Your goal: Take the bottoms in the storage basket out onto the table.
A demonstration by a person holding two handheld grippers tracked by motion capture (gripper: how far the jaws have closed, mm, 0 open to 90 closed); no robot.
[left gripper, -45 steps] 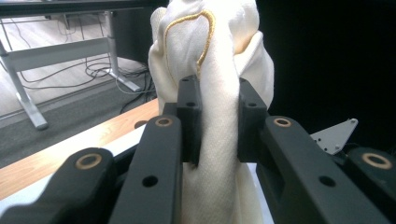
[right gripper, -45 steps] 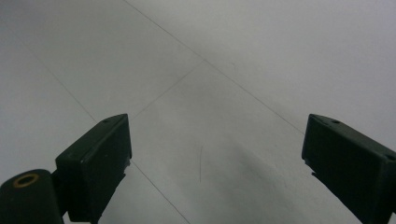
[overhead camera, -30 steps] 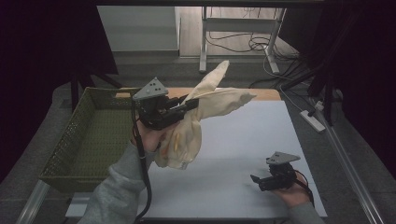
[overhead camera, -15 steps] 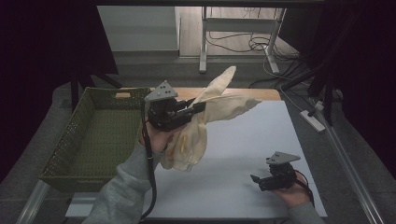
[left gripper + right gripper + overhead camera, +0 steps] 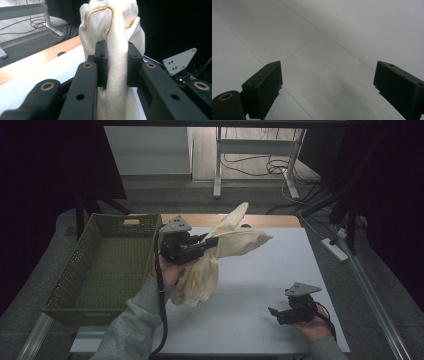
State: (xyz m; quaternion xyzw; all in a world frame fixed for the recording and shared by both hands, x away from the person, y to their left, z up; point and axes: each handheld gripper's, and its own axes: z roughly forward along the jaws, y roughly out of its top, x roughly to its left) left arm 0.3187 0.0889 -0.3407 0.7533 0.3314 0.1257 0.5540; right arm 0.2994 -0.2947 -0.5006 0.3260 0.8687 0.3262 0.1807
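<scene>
- Cream cloth [image 5: 215,257] with yellow stitching, lifted above the white table sheet [image 5: 280,270], just right of the green basket [image 5: 100,265]; part drooping beside the left hand.
- Left gripper [image 5: 210,241] raised, jaws clamped on a bunched fold of the cloth [image 5: 117,62].
- Right gripper [image 5: 274,313] low near the sheet's right front, jaws spread wide apart over bare sheet [image 5: 327,50], gripping nothing.
</scene>
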